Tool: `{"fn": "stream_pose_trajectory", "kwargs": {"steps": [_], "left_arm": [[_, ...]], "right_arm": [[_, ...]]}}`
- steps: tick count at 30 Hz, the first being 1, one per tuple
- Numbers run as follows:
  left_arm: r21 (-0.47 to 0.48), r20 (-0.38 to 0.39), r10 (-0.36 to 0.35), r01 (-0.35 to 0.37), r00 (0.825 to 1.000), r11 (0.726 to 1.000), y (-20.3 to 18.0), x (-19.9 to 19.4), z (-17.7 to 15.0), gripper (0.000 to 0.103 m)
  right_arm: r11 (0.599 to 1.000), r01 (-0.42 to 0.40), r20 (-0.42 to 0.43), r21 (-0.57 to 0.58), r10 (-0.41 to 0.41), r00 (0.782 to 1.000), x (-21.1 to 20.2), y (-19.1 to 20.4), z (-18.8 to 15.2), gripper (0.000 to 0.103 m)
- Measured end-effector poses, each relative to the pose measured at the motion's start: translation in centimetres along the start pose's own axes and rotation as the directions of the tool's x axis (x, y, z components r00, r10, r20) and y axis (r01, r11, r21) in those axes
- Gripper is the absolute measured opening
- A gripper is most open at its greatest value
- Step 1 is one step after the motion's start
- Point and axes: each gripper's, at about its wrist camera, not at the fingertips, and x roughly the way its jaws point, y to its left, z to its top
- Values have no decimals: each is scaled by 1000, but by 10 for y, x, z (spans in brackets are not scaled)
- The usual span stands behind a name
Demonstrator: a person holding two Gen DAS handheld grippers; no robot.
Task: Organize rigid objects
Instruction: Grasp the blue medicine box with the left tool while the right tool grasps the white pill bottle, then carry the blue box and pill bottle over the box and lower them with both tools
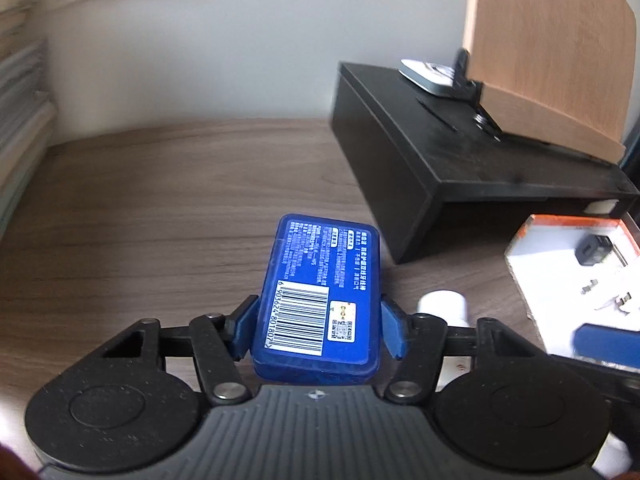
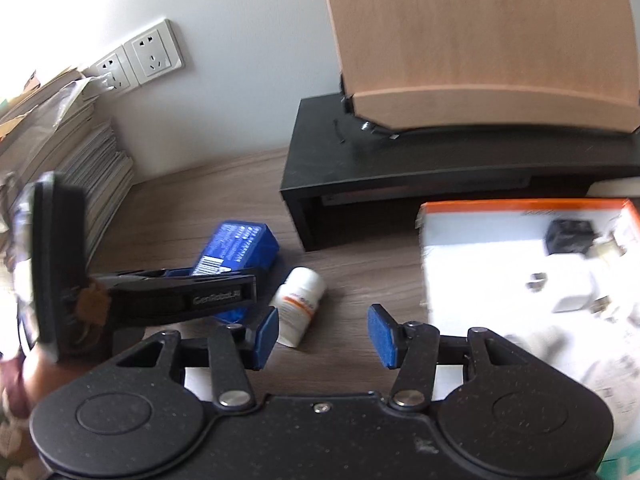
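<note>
Desk [image 2: 200, 184] – 1 blue box [image 1: 320, 292], 1 white bottle [image 2: 298, 304].

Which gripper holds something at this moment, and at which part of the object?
The left gripper holds the blue box by its two long sides, near the barcode end. The right gripper is open and holds nothing.

The blue case [image 1: 316, 300] bears barcode digits 6903624801807; the left gripper [image 2: 218, 300] arm seemingly reads GenRobot.
</note>
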Motion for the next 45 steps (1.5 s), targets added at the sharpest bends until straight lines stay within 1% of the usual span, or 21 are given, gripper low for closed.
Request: {"fn": "stream_pose_trajectory", "kwargs": {"steps": [3,8,9,11,13,15,21,27,31,34,37,39,42,45], "left_arm": [[-40,14,24,-24,1000,999,15,-13,1,62],[-60,23,53,-52,998,997,29,-24,-1,62],[-65,23,56,-54,998,996,31,-24,-2,62],[-72,26,59,-57,998,996,35,-31,-4,62],[-75,28,62,-59,998,995,37,-33,-6,62],[-79,30,53,-51,998,996,36,-37,-9,62],[-84,57,31,-26,998,996,20,-56,-16,62],[-87,86,16,-9,996,996,-16,-80,-21,62],[-84,100,1,7,995,996,-52,-100,-29,62],[-77,115,-7,16,993,997,-85,-113,-36,62],[-95,116,-21,32,993,995,-120,-124,-45,62],[-95,120,-18,30,993,995,-146,-130,-51,62],[-104,112,-26,38,993,994,-183,-135,-60,62],[-104,107,-14,25,994,994,-214,-136,-66,62]], "right_arm": [[1000,-11,-17,0,11,1000,17,13,4,61],[999,26,-53,25,-25,998,47,26,8,61],[999,43,-61,14,-42,997,52,28,8,58],[997,75,-70,-7,-75,995,58,31,6,40],[995,92,-51,-31,-94,994,56,34,4,40],[995,92,-29,-43,-93,995,48,36,3,40],[992,103,29,-75,-101,994,9,32,-1,40],[991,106,103,-81,-98,990,-41,9,-11,40],[993,102,141,-66,-91,986,-75,-17,-21,40],[992,110,169,-67,-97,981,-102,-44,-32,40],[989,125,188,-82,-108,976,-130,-76,-44,40],[989,127,198,-80,-110,974,-148,-99,-52,40],[988,137,211,-78,-118,970,-172,-133,-61,40],[987,137,220,-79,-117,969,-190,-162,-67,40]]}}
